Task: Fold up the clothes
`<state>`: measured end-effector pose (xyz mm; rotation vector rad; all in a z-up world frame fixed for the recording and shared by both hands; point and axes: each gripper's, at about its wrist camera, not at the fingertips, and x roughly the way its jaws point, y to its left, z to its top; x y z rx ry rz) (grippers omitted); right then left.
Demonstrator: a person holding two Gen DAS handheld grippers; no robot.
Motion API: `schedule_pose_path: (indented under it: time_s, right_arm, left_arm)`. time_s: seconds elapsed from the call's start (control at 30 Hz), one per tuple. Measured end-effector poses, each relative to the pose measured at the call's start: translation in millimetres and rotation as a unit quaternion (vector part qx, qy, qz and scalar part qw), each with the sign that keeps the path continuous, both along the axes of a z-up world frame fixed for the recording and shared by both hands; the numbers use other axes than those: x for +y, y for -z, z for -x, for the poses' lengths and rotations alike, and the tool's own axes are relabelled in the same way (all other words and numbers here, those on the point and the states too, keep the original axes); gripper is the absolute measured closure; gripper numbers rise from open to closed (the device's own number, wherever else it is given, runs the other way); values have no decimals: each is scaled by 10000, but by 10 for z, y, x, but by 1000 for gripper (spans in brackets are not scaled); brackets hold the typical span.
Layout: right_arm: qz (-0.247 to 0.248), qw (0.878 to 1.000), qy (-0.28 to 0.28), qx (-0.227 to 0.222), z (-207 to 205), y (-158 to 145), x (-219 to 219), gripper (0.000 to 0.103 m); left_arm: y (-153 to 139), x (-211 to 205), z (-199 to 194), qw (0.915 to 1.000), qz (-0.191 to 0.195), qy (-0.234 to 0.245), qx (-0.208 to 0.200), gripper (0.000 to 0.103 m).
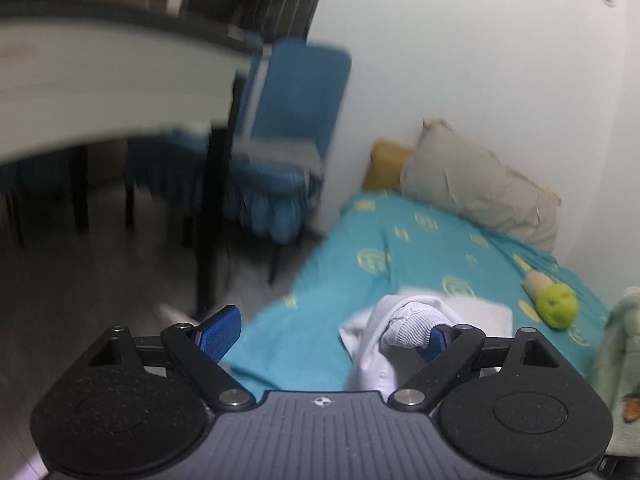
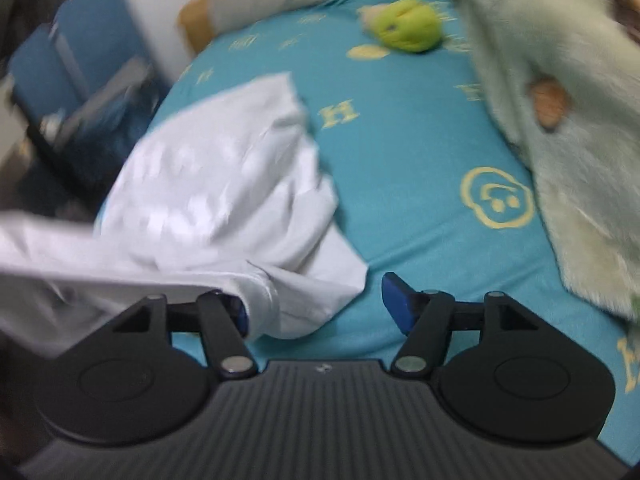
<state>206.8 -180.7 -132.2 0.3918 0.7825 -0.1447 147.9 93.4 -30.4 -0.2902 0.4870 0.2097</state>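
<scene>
A white garment (image 2: 224,184) lies crumpled on the teal bed sheet (image 2: 420,152), near the bed's left edge. My right gripper (image 2: 318,306) is open just above the sheet. A fold of the garment drapes over its left finger and hides most of that pad; the right pad (image 2: 396,300) is bare. In the left wrist view the garment's ribbed cuff (image 1: 404,328) rests against the right pad of my left gripper (image 1: 328,338), which is wide open. Its left pad (image 1: 220,334) is free, over the bed's edge. Both views are motion-blurred.
A green plush toy (image 2: 408,26) lies on the sheet further back. A pale green fleece (image 2: 560,140) covers the bed's right side. Beige pillows (image 1: 480,184) lean on the white wall. Blue chairs (image 1: 288,140) and a table (image 1: 100,92) stand left of the bed.
</scene>
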Motion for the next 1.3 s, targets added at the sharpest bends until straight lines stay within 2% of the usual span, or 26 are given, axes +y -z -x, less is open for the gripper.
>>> schedule_pose_path:
  time_s: [0.1, 0.23, 0.37, 0.53, 0.63, 0.7, 0.8, 0.9, 1.0, 1.07, 1.1, 1.13, 1.17, 1.3]
  right_arm:
    - [-286, 9973, 215, -649, 83, -160, -101, 38]
    - [-288, 9919, 157, -1229, 141, -314, -129, 38]
    - [-556, 9895, 37, -1334, 139, -332, -135, 38]
    - [-710, 9861, -121, -1498, 156, -391, -102, 37]
    - [-708, 9841, -173, -1621, 179, -433, -84, 37]
    - [-568, 9866, -196, -1515, 159, -435, -61, 37]
    - [-532, 9922, -273, -1089, 79, -319, -52, 37]
    - [-567, 9951, -362, -728, 11, -209, -45, 37]
    - [-701, 9921, -699, -766, -11, -204, 10, 37]
    - [-744, 9877, -1052, -885, -10, -227, 76, 37]
    - [-704, 9844, -1287, -977, 6, -256, 143, 37]
    - [-663, 9802, -1537, -1055, 23, -279, 219, 37]
    - [-621, 9754, -1786, -1132, 40, -303, 295, 37]
    - [-131, 9543, -2687, -1304, 118, -366, 641, 37]
  left_arm:
    - [76, 60, -85, 9995, 102, 49, 302, 12]
    - [164, 11, -94, 9985, 155, 297, 423, 12]
    - [257, -83, -106, 9960, 228, 714, 492, 12]
    - [396, -310, -168, 9948, -213, 877, 480, 12]
    - [456, -393, -268, 9953, -364, 840, 328, 12]
    - [488, -429, -396, 9955, -497, 768, 251, 12]
    - [517, -428, -469, 9959, -629, 590, 263, 12]
    - [499, -325, -484, 9975, -464, 424, 316, 15]
    - [410, -219, -459, 9984, -225, 469, 219, 32]
    - [325, -171, -440, 9980, -6, 613, 162, 61]
    - [274, -147, -423, 9970, 158, 748, 103, 70]
    - [222, -124, -407, 9956, 323, 882, 43, 85]
    - [164, -111, -381, 9941, 416, 999, -31, 88]
    - [-63, -100, -217, 9893, 453, 1340, -349, 89]
